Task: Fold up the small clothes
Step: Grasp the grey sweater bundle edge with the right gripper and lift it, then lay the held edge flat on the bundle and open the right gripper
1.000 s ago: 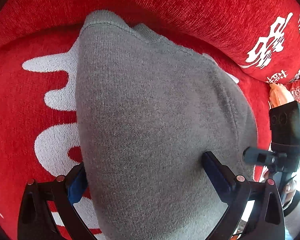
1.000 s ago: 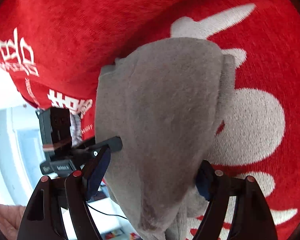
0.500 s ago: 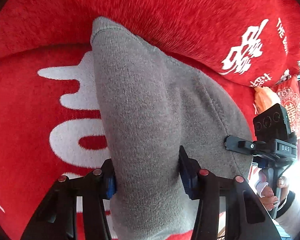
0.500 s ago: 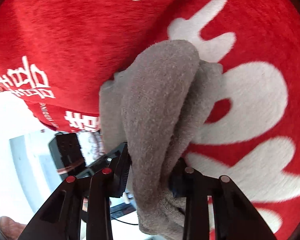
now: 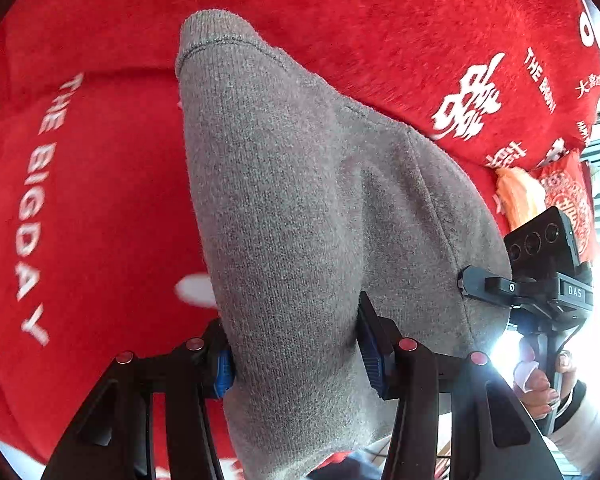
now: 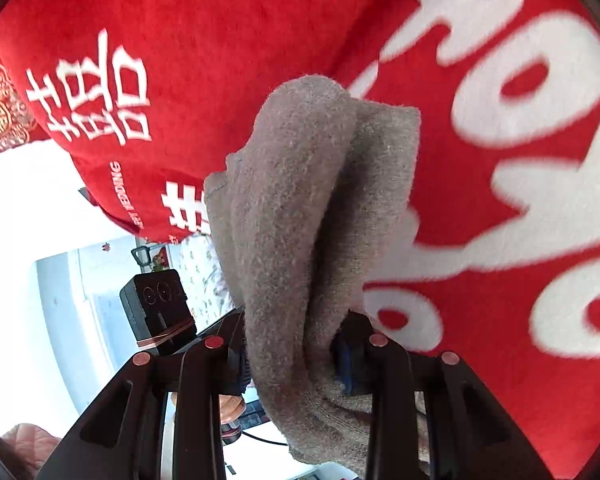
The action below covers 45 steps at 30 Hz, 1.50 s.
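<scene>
Now | both hand-held grippers (image 5: 296,344) (image 6: 292,354) clamp grey knit garment (image 5: 300,208) | red blanket (image 5: 100,208) beneath

White "THE BIGDAY" runs down the red blanket (image 5: 100,208), which also carries white Chinese characters I can't read, and "WEDDING" in the right wrist view; "DAS" stands on the black gripper (image 5: 556,288)

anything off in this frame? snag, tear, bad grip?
Nothing stands out. The left gripper and the right gripper are both shut on the grey knit garment, bunched between the fingers over the red blanket. No tear visible.
</scene>
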Each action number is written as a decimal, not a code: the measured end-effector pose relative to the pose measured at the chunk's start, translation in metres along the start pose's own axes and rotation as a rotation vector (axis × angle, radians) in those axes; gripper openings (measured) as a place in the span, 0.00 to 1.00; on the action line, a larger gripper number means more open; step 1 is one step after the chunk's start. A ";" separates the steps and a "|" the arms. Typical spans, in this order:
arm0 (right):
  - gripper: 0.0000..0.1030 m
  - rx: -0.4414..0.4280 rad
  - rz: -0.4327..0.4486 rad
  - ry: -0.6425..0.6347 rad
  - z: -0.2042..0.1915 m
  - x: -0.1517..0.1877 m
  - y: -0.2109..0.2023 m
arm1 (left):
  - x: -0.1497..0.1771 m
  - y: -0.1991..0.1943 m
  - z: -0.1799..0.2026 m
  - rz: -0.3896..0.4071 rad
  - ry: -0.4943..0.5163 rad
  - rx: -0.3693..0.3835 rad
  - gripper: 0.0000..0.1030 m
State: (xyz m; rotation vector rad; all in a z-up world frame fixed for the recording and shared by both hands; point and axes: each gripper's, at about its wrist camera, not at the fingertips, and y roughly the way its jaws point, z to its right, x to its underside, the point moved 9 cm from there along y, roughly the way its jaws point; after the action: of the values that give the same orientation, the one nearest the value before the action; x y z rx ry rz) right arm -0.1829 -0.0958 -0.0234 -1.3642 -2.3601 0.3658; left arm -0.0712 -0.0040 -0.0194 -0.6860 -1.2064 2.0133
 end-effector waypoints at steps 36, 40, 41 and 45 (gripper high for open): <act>0.21 0.763 0.100 -0.316 0.053 0.025 -0.003 | 0.013 -0.014 -0.115 0.127 -0.005 -0.431 0.76; 0.21 0.693 0.105 -0.285 0.038 0.044 -0.011 | 0.039 -0.028 -0.107 0.096 0.022 -0.425 0.76; 0.20 0.676 0.097 -0.292 0.032 0.054 -0.012 | 0.047 -0.031 -0.105 0.090 0.028 -0.427 0.76; 0.19 0.629 0.054 -0.319 0.018 0.086 -0.003 | 0.081 -0.031 -0.101 0.046 0.014 -0.421 0.76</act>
State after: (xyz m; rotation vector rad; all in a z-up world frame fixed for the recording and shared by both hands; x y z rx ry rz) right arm -0.2324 -0.0231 -0.0214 -1.1156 -2.1474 1.2954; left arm -0.0399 0.1229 -0.0424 -0.9328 -1.6406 1.7992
